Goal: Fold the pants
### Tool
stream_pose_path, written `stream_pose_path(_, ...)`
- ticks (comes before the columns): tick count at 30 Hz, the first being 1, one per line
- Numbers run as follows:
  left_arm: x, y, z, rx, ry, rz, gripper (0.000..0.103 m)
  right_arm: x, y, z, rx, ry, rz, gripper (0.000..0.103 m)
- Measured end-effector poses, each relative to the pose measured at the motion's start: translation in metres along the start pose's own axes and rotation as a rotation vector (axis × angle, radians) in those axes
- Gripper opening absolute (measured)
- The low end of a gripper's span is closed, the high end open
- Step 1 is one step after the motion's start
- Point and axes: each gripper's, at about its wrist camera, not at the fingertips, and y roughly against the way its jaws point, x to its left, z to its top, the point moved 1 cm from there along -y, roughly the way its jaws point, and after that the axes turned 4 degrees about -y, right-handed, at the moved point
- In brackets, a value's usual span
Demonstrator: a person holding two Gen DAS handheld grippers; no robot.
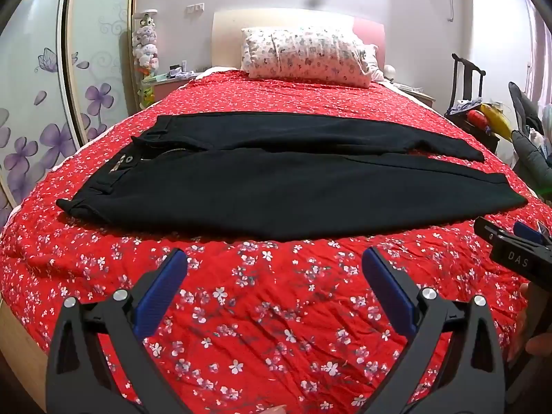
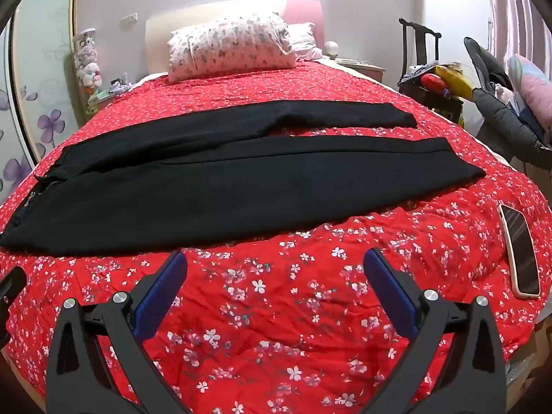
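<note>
Black pants (image 1: 276, 179) lie flat across the red flowered bedspread (image 1: 258, 310), waist at the left, both legs spread to the right. They also show in the right wrist view (image 2: 224, 186). My left gripper (image 1: 274, 258) is open and empty, hovering over the bedspread just short of the pants' near edge. My right gripper (image 2: 274, 258) is open and empty, also short of the near leg's edge. The right gripper shows in the left wrist view (image 1: 517, 245) at the right edge, near the leg hems.
A phone (image 2: 521, 252) lies on the bedspread at the right, near the bed's edge. A flowered pillow (image 1: 307, 55) rests at the headboard. A chair with clutter (image 2: 434, 79) and dark clothing (image 2: 507, 117) stand right of the bed. A wardrobe (image 1: 41, 86) is on the left.
</note>
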Motion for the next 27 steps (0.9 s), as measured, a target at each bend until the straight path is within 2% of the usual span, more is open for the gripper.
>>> stream_pose_path(27,0.0001,-0.0001,0.0,0.001,0.0,-0.002,0.101,0.0,-0.002,-0.0003,0.008,-0.002,0.001,0.102)
